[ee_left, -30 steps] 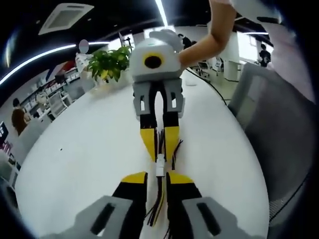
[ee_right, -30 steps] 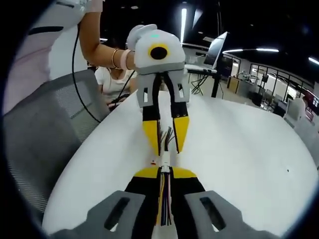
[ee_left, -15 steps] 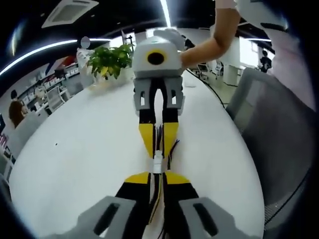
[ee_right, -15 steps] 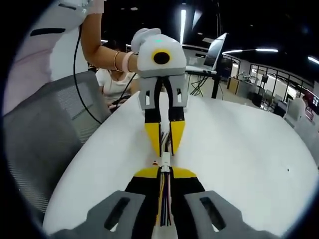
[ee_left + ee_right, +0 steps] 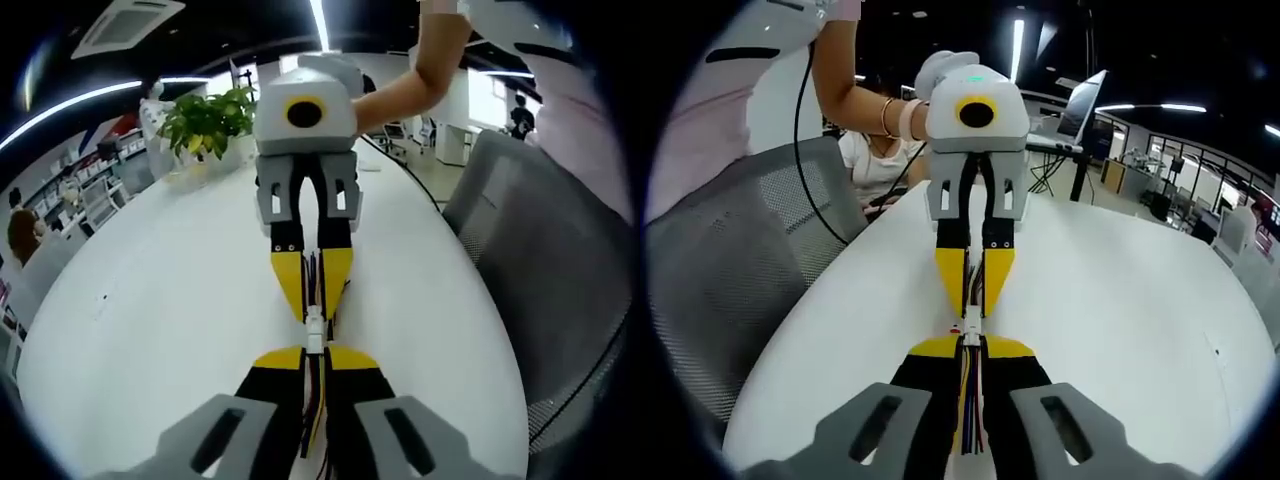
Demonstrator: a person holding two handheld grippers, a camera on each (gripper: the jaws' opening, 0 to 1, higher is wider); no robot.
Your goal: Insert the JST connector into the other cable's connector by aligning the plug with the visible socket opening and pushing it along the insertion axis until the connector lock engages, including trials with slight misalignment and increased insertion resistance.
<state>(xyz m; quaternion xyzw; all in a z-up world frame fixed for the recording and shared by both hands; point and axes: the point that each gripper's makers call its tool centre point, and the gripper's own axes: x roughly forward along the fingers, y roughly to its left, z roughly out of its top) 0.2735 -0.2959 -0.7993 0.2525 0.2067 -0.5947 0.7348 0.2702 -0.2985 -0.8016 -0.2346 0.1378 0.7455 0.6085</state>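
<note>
Two grippers, left [image 5: 315, 358] and right [image 5: 313, 300], clamp joined connectors [image 5: 315, 330] mid-table [image 5: 150, 300], edges well apart.

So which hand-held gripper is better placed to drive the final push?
Neither clearly: left hand-held gripper and right hand-held gripper face each other in line, each clamping a cable, small white connectors touching between their tips.

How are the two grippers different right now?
In the left gripper view, the left gripper rises from the bottom, while the right gripper points back from the top, a person's hand behind it. Both have yellow tips, both are shut on cables, and their white connectors meet between them.
</note>
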